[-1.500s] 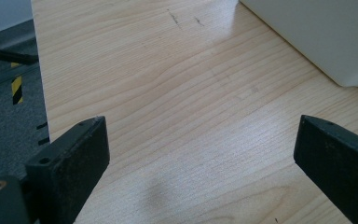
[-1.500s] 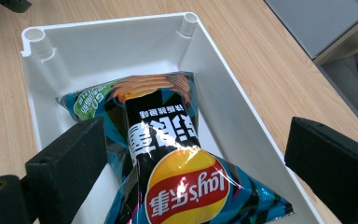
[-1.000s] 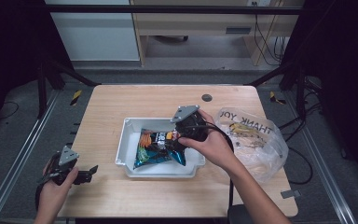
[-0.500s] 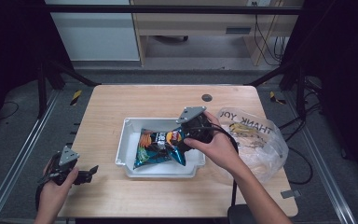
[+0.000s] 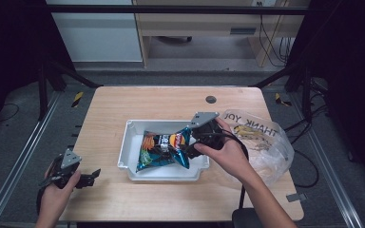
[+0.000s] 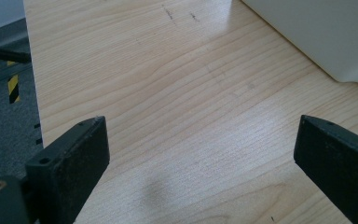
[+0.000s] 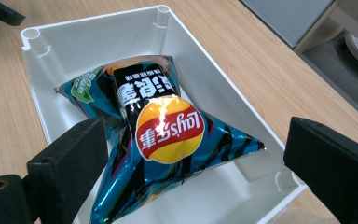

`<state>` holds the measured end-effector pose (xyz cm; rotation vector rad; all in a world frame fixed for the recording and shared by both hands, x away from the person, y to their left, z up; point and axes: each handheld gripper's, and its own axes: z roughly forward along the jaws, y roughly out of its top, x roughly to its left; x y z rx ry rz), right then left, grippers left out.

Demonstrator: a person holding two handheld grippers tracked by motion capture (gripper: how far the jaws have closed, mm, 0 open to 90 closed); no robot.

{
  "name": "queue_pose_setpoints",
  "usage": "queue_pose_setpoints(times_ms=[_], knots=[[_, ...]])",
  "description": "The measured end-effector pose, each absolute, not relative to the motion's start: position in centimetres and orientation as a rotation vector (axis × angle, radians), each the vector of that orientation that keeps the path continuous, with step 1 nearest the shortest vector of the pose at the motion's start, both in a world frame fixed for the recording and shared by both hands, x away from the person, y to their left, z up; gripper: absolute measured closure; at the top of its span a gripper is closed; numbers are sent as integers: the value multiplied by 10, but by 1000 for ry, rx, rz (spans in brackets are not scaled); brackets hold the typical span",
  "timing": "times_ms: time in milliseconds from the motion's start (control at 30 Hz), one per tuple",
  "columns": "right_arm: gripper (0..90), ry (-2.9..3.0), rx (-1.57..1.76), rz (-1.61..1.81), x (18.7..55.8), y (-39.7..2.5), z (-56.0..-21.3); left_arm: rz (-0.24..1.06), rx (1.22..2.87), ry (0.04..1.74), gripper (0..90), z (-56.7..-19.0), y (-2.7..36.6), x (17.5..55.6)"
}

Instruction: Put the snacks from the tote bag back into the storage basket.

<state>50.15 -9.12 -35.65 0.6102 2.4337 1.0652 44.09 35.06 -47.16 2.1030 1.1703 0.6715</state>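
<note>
The right claw (image 7: pixel 196 154) has let go and drawn back toward the rim, jaws wide, leaving the chip bag (image 7: pixel 163 140) lying in the white bin (image 5: pixel 128 142) on the worktop (image 5: pixel 171 99); placement looks done. The left claw (image 6: pixel 200 163) stays wide and idle.

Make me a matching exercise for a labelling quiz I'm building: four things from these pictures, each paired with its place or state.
Things:
1. Lay's chip bag
2. left gripper
3. clear plastic bag
4. right gripper

Places or states:
A. open over bare wood near the table's front left corner
B. lying inside the white bin
C. open at the chip bag's right end
D. crumpled on the table, right of the bin

Pairs: 1-B, 2-A, 3-D, 4-C
</note>
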Motion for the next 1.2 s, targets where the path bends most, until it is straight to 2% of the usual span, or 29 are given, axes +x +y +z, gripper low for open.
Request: queue_pose_setpoints(times_ms=[1200], knots=[[50, 2213, 823, 1084, 473, -148, -353, 676, 2103, 1174, 29, -472, 349, 440]])
